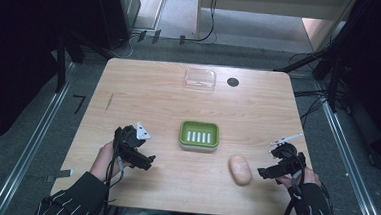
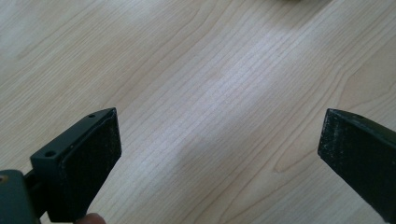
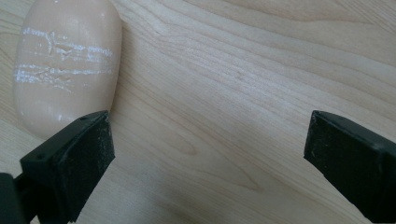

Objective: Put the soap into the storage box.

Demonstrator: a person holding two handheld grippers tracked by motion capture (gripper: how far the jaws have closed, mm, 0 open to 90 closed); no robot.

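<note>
- Resting on a pale wooden desk [image 1: 154,93], a green soap dish [image 1: 199,134] sits near the middle, a little toward the near edge; pale slots run in a row across its floor.
- A peach-coloured bar of soap [image 1: 240,169] lies on the bare wood toward the near right corner, apart from the dish and nearer the front edge than the dish is.
- In the right gripper view the soap [image 3: 65,70] shows fine whitish scuff lines across its top.
- A clear plastic lid [image 1: 200,78] lies close to the far edge, roughly in line with the dish, and a small dark round spot [image 1: 233,82] marks the wood just to its right.
- The left gripper [image 1: 147,161] is held above the near left part of the desk, pointing toward the middle. In the left gripper view [image 2: 219,140] its jaws stand wide apart with bare wood grain between them and nothing in their hold.
- The right gripper [image 1: 263,173] is near the right edge, pointing toward the soap and close beside it. In the right gripper view [image 3: 208,140] its jaws are spread wide and grasp nothing; the soap lies beyond one jaw, outside the gap, and whether that jaw touches it cannot be told.
- Striped sleeves [image 1: 70,200] come in over the near edge behind each gripper.
- Grey floor with cables [image 1: 209,18] lies beyond the far edge.
</note>
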